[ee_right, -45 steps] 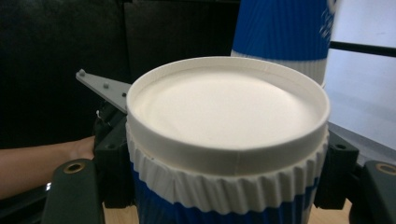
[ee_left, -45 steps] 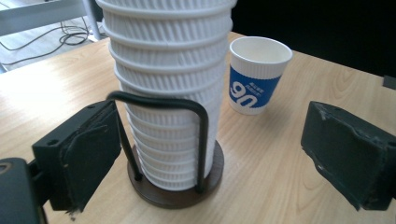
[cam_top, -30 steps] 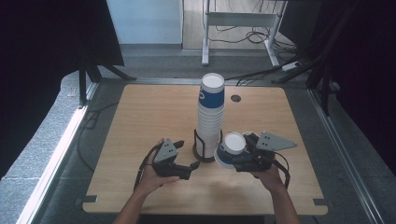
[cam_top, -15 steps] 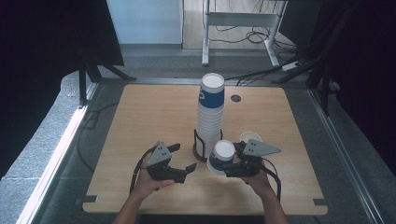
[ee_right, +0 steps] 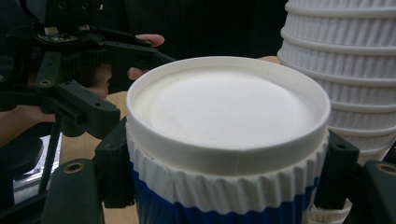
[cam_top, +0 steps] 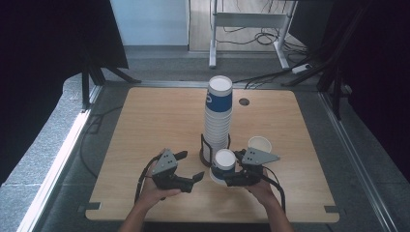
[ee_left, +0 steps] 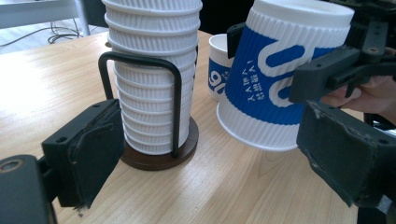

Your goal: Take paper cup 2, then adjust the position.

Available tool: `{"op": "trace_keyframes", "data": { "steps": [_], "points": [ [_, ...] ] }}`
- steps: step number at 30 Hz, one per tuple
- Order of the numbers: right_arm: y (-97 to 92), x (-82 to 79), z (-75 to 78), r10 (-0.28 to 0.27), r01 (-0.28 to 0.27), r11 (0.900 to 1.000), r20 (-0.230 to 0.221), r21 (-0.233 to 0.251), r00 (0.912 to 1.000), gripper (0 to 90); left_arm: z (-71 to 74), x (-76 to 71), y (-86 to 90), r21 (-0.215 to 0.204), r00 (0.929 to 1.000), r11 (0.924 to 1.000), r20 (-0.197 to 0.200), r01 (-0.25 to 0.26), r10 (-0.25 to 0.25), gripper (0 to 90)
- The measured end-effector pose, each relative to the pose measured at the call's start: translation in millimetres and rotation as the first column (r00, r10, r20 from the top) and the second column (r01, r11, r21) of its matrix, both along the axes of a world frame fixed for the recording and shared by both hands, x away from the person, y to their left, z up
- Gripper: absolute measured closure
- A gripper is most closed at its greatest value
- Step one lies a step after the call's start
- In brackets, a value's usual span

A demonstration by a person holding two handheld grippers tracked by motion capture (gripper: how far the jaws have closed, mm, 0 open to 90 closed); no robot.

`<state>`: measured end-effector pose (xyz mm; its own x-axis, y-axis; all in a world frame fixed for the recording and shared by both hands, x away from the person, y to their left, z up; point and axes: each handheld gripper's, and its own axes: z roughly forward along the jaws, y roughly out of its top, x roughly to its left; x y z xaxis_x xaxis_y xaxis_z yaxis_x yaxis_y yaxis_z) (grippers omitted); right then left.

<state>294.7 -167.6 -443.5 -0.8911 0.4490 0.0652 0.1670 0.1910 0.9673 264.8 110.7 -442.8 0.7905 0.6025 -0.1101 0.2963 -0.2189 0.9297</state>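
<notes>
Wooden table [cam_top: 159, 121] held a tall cup stack [cam_top: 217, 121] in a wire holder. Beside it, the right gripper [cam_top: 231, 180] clamped an upside-down, tilted blue-and-white ribbed paper cup [cam_top: 224, 166] just above the tabletop. The left gripper [cam_top: 191, 166] stood open and empty nearby.

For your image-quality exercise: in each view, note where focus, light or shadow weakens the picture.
High view: table evenly lit, surroundings black. Left gripper view: its near pads soft, held cup sharp. Right gripper view: cup base sharp, background dark.
</notes>
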Motion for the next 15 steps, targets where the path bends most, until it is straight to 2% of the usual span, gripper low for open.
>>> {"op": "trace_keyframes", "data": {
  "steps": [5,15],
  "points": [
    [-0.1,0.6,-0.7,-0.004,0.004,1.0,0.007,-0.001,1.0,26.0,-1.6,-0.4,-0.5,0.003,1.0,1.0,-0.004,-0.004,0.004,7.9],
    [-7.2,1.8,2.3,-0.019,0.018,0.9992,0.01,0.035,0.9998,25.9,-4.3,-0.6,-4.1,0.011,0.9999,0.9999,-0.013,-0.009,0.01,7.4]
  ]
}}
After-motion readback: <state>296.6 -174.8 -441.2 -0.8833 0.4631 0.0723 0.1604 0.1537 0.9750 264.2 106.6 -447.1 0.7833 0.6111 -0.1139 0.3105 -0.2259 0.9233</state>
